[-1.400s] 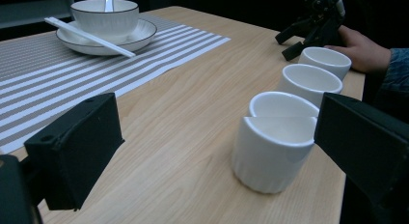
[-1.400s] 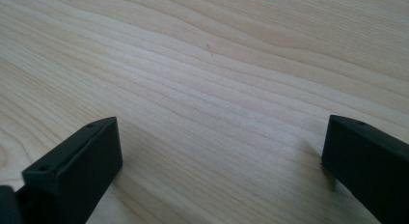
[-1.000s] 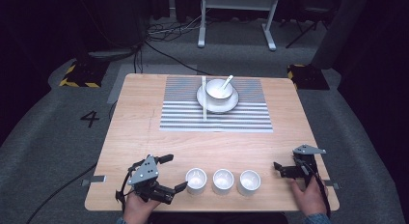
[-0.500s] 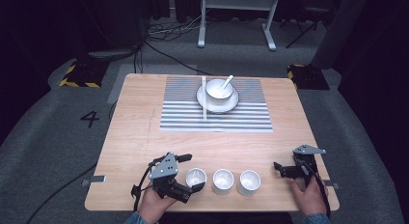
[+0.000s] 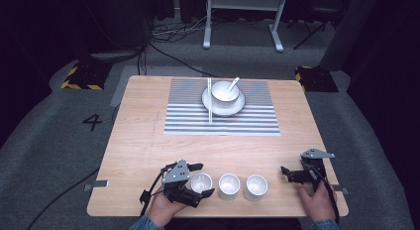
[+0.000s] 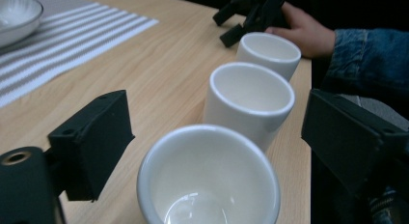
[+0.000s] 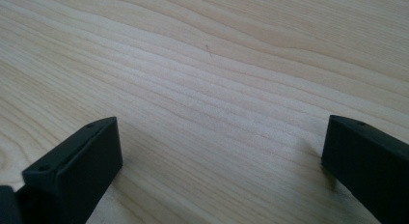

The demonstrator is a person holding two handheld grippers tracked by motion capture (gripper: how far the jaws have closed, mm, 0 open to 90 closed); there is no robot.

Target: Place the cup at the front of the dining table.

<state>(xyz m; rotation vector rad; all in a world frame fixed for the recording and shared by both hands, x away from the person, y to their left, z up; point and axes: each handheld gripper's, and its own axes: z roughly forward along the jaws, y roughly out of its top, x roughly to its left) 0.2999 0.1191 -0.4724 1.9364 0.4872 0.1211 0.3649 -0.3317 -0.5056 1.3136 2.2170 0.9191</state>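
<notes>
Wooden table (image 5: 148, 141): left gripper (image 6: 212, 151), jaws closing, not yet touching, brackets the nearest cup (image 6: 207, 178).

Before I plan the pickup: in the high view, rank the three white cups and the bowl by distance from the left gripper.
1. Left cup, between the left gripper jaws.
2. Middle cup, just right.
3. Right cup, further right.
4. Bowl, far across on the striped mat.

Three cups stand in a row near the front edge of the bench (image 5: 148, 141). The middle cup (image 5: 229, 186) has the left cup (image 5: 201, 182) and right cup (image 5: 256, 187) beside it. Far behind it, a bowl (image 5: 224, 92) sits on a mat (image 5: 188, 116).
</notes>
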